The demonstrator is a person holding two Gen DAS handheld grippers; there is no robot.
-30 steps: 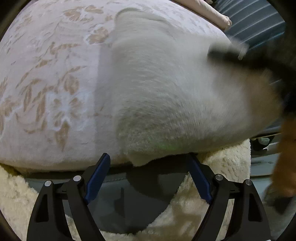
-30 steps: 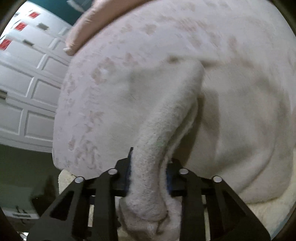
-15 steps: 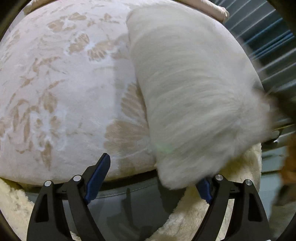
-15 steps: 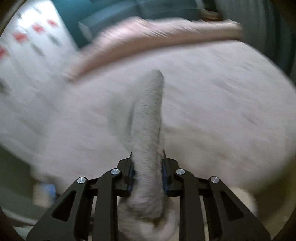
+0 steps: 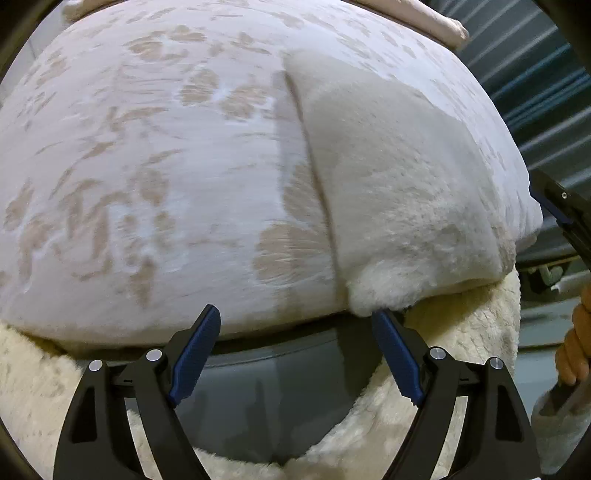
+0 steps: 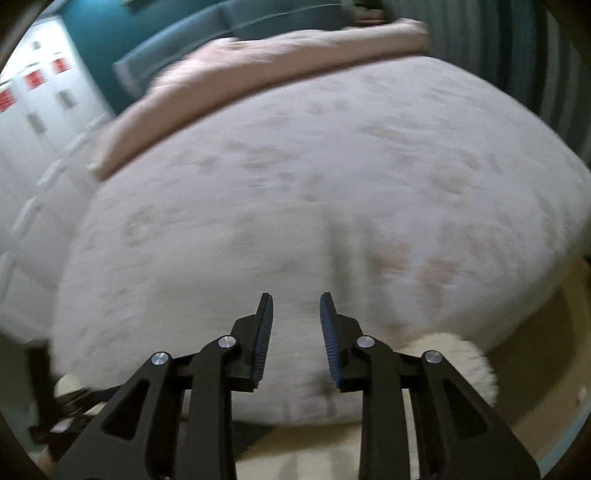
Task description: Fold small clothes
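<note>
A wide bed covered by a pale pink plush bedspread with a tan floral pattern (image 5: 147, 166) fills most of both views. A folded salmon-pink blanket (image 6: 258, 74) lies across its far end. Beyond that stands a teal upholstered sofa (image 6: 229, 22) against a teal wall. White panelled cupboard doors with red stickers (image 6: 33, 96) line the left side. Grey-blue striped curtains (image 5: 535, 74) hang at the right. A cream shaggy rug (image 5: 29, 376) lies near the bed's foot.

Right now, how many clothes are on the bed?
1: a fuzzy white garment lies folded at the near right edge of the floral bedspread, beyond the open left gripper. Others may be hidden.
</note>
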